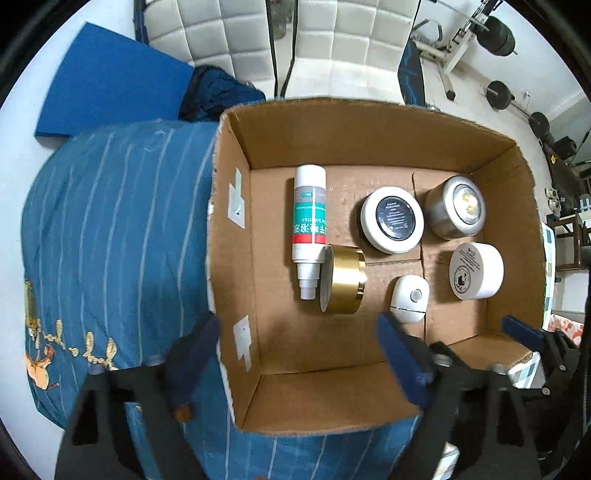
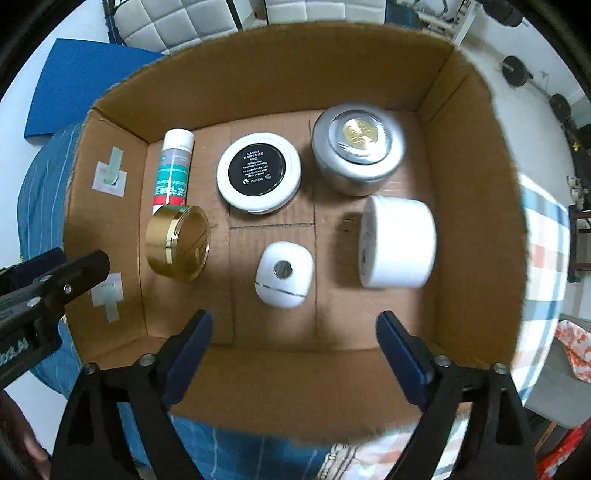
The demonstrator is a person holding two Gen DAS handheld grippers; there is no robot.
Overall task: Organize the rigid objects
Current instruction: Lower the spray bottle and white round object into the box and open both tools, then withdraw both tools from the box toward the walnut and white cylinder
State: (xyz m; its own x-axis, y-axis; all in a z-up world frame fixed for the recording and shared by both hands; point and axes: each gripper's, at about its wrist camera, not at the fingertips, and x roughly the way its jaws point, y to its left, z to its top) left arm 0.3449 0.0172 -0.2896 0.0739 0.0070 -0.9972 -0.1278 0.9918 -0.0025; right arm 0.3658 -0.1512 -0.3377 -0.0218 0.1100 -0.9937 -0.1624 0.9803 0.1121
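Note:
An open cardboard box (image 1: 369,133) (image 2: 258,59) holds several objects: a white spray bottle (image 1: 309,221) (image 2: 173,173) lying flat, a gold lid (image 1: 343,282) (image 2: 177,243) on its side, a white compact with a black label (image 1: 392,219) (image 2: 258,173), a silver jar (image 1: 456,210) (image 2: 356,151), a white jar (image 1: 476,271) (image 2: 397,242) on its side, and a small white rounded case (image 1: 409,298) (image 2: 283,274). My left gripper (image 1: 303,354) is open and empty over the box's near left wall. My right gripper (image 2: 293,350) is open and empty above the box's near wall; it also shows in the left wrist view (image 1: 458,341).
The box rests on a blue striped quilt (image 1: 110,229) (image 2: 44,192). A blue foam pad (image 1: 107,81) lies beyond it. A white padded headboard (image 1: 229,33) and gym weights (image 1: 498,96) stand behind. A checked cloth (image 2: 543,266) lies right of the box.

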